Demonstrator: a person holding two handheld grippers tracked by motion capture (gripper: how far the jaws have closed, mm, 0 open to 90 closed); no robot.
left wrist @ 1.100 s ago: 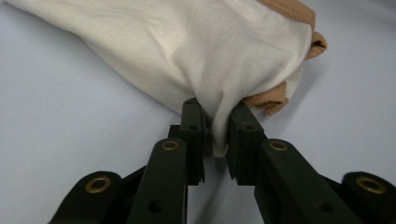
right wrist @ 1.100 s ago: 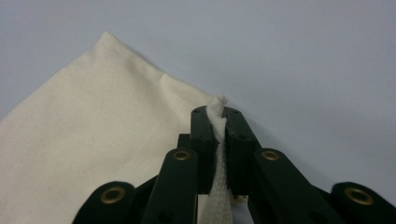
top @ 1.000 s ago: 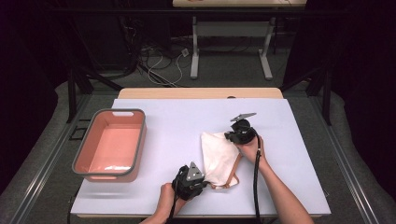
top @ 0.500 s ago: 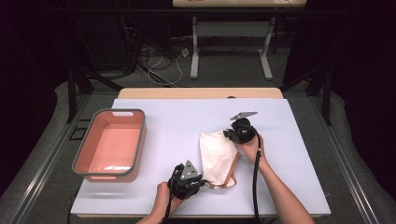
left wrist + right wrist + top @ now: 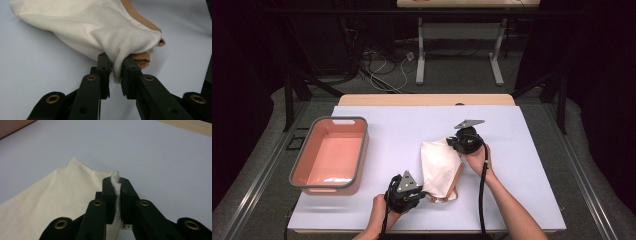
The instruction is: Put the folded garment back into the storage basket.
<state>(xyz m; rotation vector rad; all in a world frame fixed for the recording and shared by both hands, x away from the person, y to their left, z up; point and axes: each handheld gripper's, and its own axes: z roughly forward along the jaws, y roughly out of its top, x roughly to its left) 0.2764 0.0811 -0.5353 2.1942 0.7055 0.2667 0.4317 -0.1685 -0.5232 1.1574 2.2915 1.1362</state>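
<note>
The jaws of the left gripper (image 5: 115,72) are pinched tight on one end of the cream cloth (image 5: 439,167), where a bit of tan trim sticks out just beside them. The jaws of the right gripper (image 5: 116,188) are pinched tight on the other end, with a little white tuft poking up between them. So the cloth hangs between the two pairs of jaws, just over the table (image 5: 522,165).

It looks like the cloth is being folded or carried. To do this well, both pairs of jaws should keep squeezing and move at the same speed, so the cloth stays flat and does not twist or slip out. Pulling too hard could make one end pop free.

Well off to the side of the left jaws sits the pink bin (image 5: 330,154). Nothing is in it.
</note>
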